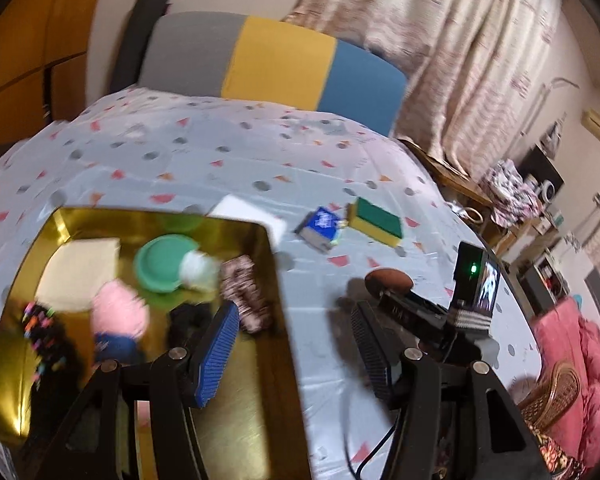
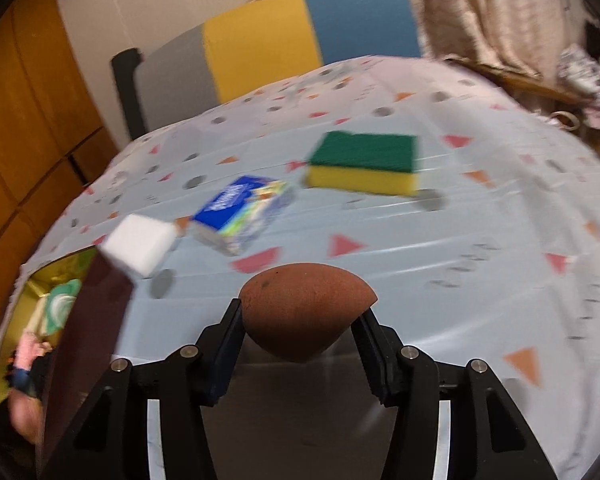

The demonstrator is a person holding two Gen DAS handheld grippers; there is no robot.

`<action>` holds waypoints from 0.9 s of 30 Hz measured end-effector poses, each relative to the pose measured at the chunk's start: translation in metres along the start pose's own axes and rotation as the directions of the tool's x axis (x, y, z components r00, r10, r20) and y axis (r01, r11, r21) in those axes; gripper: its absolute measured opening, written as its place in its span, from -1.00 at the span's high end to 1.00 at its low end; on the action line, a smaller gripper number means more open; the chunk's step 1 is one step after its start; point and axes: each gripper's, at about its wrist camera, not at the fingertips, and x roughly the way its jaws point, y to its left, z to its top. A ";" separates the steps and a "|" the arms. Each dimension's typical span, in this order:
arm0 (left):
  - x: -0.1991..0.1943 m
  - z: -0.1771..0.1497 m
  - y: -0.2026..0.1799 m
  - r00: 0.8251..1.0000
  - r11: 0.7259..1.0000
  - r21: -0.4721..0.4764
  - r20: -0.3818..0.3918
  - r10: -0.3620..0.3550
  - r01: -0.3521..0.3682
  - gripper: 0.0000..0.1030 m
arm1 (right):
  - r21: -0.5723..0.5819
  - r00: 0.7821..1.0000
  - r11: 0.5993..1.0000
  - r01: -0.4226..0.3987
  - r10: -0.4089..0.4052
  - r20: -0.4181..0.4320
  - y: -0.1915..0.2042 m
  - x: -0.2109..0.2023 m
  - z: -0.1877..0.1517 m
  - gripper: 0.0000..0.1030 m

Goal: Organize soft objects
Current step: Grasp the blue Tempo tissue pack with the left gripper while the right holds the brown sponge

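My right gripper is shut on a brown egg-shaped sponge, its pads pressing both sides. The same brown sponge shows in the left wrist view, above the tablecloth to the right of the gold tray. My left gripper is open and holds nothing; it hangs over the tray's right wall. Inside the tray lie a pink plush piece, a green round item, a spotted scrunchie and other soft things. On the cloth sit a white sponge block, a blue tissue pack and a green-and-yellow sponge.
A chair with a grey, yellow and blue back stands behind the table. Curtains hang at the back right. The table's right edge drops off to pink bedding and a wicker chair.
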 end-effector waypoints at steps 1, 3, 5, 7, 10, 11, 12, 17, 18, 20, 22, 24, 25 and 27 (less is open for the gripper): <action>0.004 0.003 -0.007 1.000 1.000 0.016 -0.004 -0.005 0.006 -0.15 | 0.014 1.000 1.000 0.020 -0.020 0.009 -0.008 -0.003 0.000 -0.05; 0.014 0.010 -0.020 1.000 0.999 0.038 -0.021 -0.019 0.020 -0.15 | 0.055 0.998 0.997 0.051 -0.052 0.027 -0.025 -0.010 -0.001 -0.05; 0.030 0.019 -0.033 0.998 0.998 0.047 -0.048 -0.029 0.032 -0.15 | 0.112 0.997 0.992 0.063 -0.067 0.035 -0.040 -0.012 -0.002 -0.05; 0.049 0.029 -0.048 0.997 0.997 0.080 -0.070 -0.018 0.024 -0.15 | 0.161 0.998 0.986 0.051 -0.056 0.029 -0.052 -0.011 -0.005 -0.05; 0.083 0.044 -0.067 0.993 0.988 0.155 -0.117 0.023 -0.005 -0.16 | 0.213 0.999 0.977 0.008 -0.015 0.032 -0.065 -0.008 -0.009 -0.07; 0.094 0.048 -0.073 0.991 0.984 0.177 -0.129 0.040 -0.017 -0.16 | 0.218 0.999 0.976 -0.002 -0.007 0.039 -0.066 -0.009 -0.009 -0.08; 0.106 0.052 -0.079 0.989 0.978 0.205 -0.132 0.068 -0.040 -0.20 | 0.228 0.999 0.973 -0.019 0.008 0.047 -0.068 -0.009 -0.011 -0.09; 0.153 0.067 -0.091 0.979 0.963 0.262 -0.169 0.109 -0.062 -0.27 | 0.264 0.996 0.962 -0.066 0.049 0.071 -0.073 -0.009 -0.015 -0.09; 0.164 0.070 -0.091 0.975 0.962 0.263 -0.182 0.124 -0.073 -0.27 | 0.265 0.996 0.962 -0.069 0.051 0.073 -0.072 -0.008 -0.014 -0.09; 0.181 0.075 -0.091 0.970 0.958 0.268 -0.188 0.153 -0.099 -0.27 | 0.270 0.995 0.960 -0.078 0.059 0.078 -0.073 -0.009 -0.016 -0.10; 0.198 0.079 -0.090 0.965 0.952 0.280 -0.189 0.182 -0.125 -0.27 | 0.286 0.993 0.953 -0.100 0.077 0.089 -0.076 -0.009 -0.017 -0.10; 0.213 0.082 -0.088 0.960 0.949 0.280 -0.195 0.200 -0.141 -0.27 | 0.304 0.990 0.945 -0.124 0.098 0.101 -0.081 -0.010 -0.019 -0.10; 0.220 0.084 -0.087 0.959 0.946 0.288 -0.189 0.212 -0.152 -0.28 | 0.308 0.989 0.943 -0.130 0.102 0.103 -0.082 -0.010 -0.019 -0.10; 0.231 0.085 -0.087 0.958 0.939 0.309 -0.190 0.216 -0.151 -0.31 | 0.307 0.989 0.943 -0.130 0.102 0.104 -0.081 -0.010 -0.019 -0.10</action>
